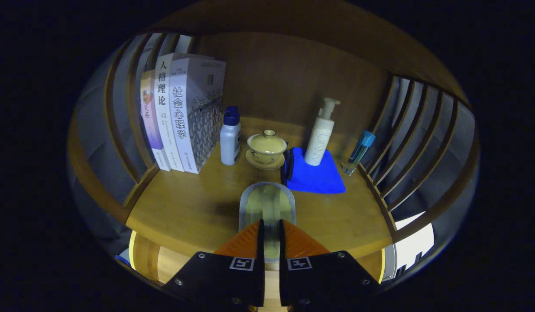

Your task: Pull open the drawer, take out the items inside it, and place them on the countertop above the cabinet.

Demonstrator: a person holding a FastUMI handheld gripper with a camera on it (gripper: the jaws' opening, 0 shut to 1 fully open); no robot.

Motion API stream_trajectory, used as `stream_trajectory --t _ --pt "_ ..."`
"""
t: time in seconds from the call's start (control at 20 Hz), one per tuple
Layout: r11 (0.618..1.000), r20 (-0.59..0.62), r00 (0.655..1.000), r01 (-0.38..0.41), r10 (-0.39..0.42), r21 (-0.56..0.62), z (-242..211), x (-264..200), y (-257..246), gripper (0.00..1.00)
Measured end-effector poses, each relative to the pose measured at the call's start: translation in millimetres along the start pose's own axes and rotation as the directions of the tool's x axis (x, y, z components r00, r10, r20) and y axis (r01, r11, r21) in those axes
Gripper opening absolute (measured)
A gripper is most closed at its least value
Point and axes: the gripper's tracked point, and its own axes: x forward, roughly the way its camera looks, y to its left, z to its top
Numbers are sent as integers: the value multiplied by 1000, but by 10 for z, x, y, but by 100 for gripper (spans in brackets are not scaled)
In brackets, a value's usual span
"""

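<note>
- Gripper view: the gripper (270, 227) sits low over the front part of a wooden countertop (193, 203), its two orange fingers (245, 240) drawn close together.
- Both fingers press on the near end of a clear, flat, rounded-end case (267, 203) with a pale greenish content; the claw is clenched on this case.
- The case extends forward from the fingertips over the countertop, its far end just short of a blue cloth (315, 177). Whether it touches the wood cannot be told.
- Blue cloth: lies flat on the countertop, ahead and to the right of the fingers.
- White pump bottle (321, 134): stands upright on the far part of the blue cloth.
- Lidded yellow cup on a saucer (266, 149): directly beyond the case, just left of the cloth.
- Small white bottle with a blue cap (230, 136): upright, just left of the cup.
- Three books (180, 112): upright in a row left of the small bottle, against the left slatted side (120, 112).
- Clear tube with a light blue cap (358, 151): leans against the right slatted side (406, 138), right of the cloth.
- Wooden back panel (276, 78): closes the shelf behind all items.
- Below the countertop's front edge, a lighter wooden surface (163, 260) shows on either side of the gripper body.
</note>
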Motion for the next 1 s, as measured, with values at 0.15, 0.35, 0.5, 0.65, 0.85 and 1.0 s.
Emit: stream_trajectory --t 0.15,0.35,0.5,0.65,0.85,1.0 --pt "1000 -12 1000 -8 8 7 66 107 -24 15" --pt "999 -26 999 -29 30 36 105 286 -44 19" --pt "997 -29 998 -59 61 42 96 390 -2 23" --pt "998 -16 998 -67 67 18 107 376 3 26" --pt "997 61 997 -59 55 51 212 124 -20 55" --pt "993 127 990 -78 66 94 236 -161 -32 96"
